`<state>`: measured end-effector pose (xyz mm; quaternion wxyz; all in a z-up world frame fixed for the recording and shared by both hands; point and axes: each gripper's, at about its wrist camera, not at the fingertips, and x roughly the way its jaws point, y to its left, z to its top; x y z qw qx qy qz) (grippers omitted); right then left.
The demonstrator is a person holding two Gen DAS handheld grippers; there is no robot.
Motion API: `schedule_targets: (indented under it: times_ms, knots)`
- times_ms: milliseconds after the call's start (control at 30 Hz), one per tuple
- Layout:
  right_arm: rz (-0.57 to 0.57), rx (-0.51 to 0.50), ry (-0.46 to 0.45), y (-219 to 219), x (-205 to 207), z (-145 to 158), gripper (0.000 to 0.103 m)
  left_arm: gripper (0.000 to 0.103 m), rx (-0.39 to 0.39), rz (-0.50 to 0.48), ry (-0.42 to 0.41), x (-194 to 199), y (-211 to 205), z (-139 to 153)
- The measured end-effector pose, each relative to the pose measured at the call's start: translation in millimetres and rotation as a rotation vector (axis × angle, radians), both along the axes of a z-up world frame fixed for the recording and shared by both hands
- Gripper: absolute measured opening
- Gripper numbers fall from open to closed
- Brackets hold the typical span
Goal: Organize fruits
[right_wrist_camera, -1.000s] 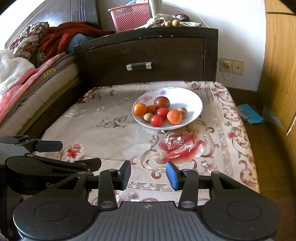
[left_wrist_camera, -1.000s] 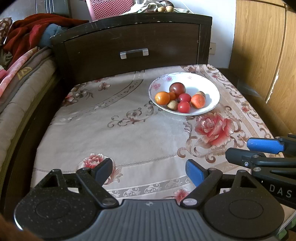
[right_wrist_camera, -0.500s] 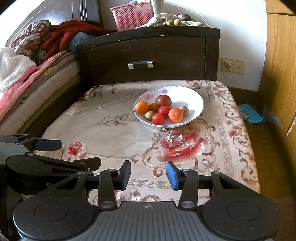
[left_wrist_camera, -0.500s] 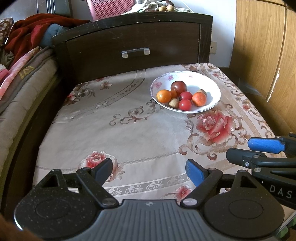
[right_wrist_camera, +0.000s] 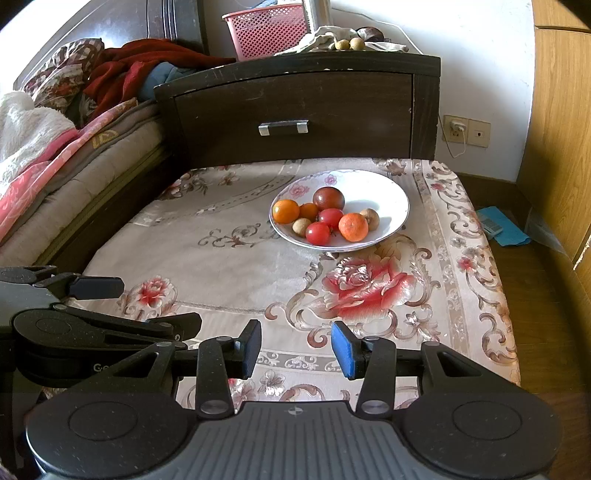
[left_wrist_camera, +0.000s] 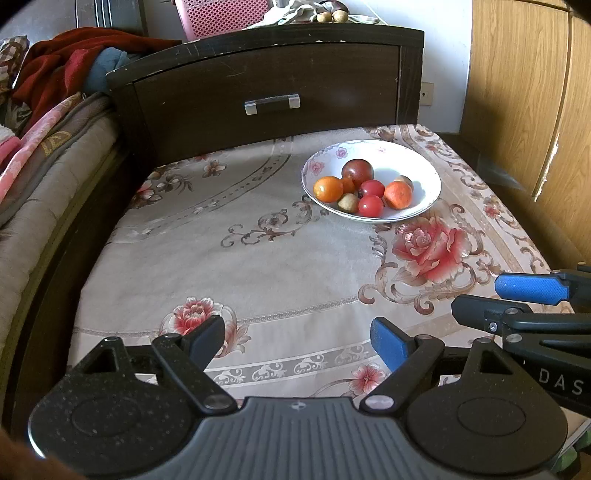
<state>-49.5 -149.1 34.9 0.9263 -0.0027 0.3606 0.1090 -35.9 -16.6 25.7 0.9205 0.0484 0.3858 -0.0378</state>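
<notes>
A white flowered bowl (left_wrist_camera: 424, 166) (right_wrist_camera: 388, 195) stands at the far right of the floral tablecloth. It holds several fruits: a dark plum (left_wrist_camera: 357, 171) (right_wrist_camera: 328, 198), oranges (left_wrist_camera: 327, 189) (right_wrist_camera: 353, 227), red tomatoes (left_wrist_camera: 370, 206) (right_wrist_camera: 317, 233) and small brown fruits (left_wrist_camera: 348, 202). My left gripper (left_wrist_camera: 297, 338) hangs open over the table's near edge, nothing between its fingers. My right gripper (right_wrist_camera: 295, 347) is open too, to the right of the left one and just as far from the bowl. Each gripper shows at the edge of the other's view.
A dark wooden nightstand (right_wrist_camera: 295, 110) with a drawer handle (right_wrist_camera: 283, 126) stands behind the table; a pink basket (right_wrist_camera: 266, 29) and small fruits (right_wrist_camera: 349, 43) sit on top. A bed with blankets (right_wrist_camera: 55, 147) lies left. Wooden wardrobe doors (left_wrist_camera: 528, 92) stand right.
Both views have shifted slightly; the bowl sits a little further right and lower in frame. Both grippers stay open and empty.
</notes>
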Motion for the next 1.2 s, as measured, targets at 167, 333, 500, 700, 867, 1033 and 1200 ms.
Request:
schedule_targets:
  times_ms: [167, 333, 500, 700, 867, 1033, 1200]
  knots:
    - [0.0, 0.0, 0.0, 0.1, -0.1, -0.1, 0.038, 0.093, 0.008, 0.0, -0.007, -2.3, 1.0, -1.0]
    - [-0.001, 0.0, 0.0, 0.5, -0.4, -0.3, 0.038, 0.093, 0.009, 0.0, -0.007, -2.6, 1.0, -0.9]
    - [-0.001, 0.0, 0.0, 0.7, -0.6, -0.6, 0.038, 0.093, 0.009, 0.0, -0.007, -2.5, 1.1, -0.8]
    - [-0.001, 0.0, 0.0, 0.7, -0.8, -0.8, 0.038, 0.093, 0.009, 0.0, -0.004, -3.5, 1.8, -1.1]
    - [-0.001, -0.001, 0.0, 0.7, -0.7, -0.9, 0.038, 0.093, 0.008, 0.0, -0.003, -3.4, 1.6, -1.0]
    - [-0.001, 0.0, 0.001, 0.8, -0.5, -0.8, 0.038, 0.093, 0.009, 0.001, -0.003, -3.3, 1.4, -0.9]
    - [0.0, 0.0, 0.0, 0.9, -0.5, -0.7, 0.038, 0.094, 0.008, 0.008, -0.002, -3.4, 1.4, -1.9]
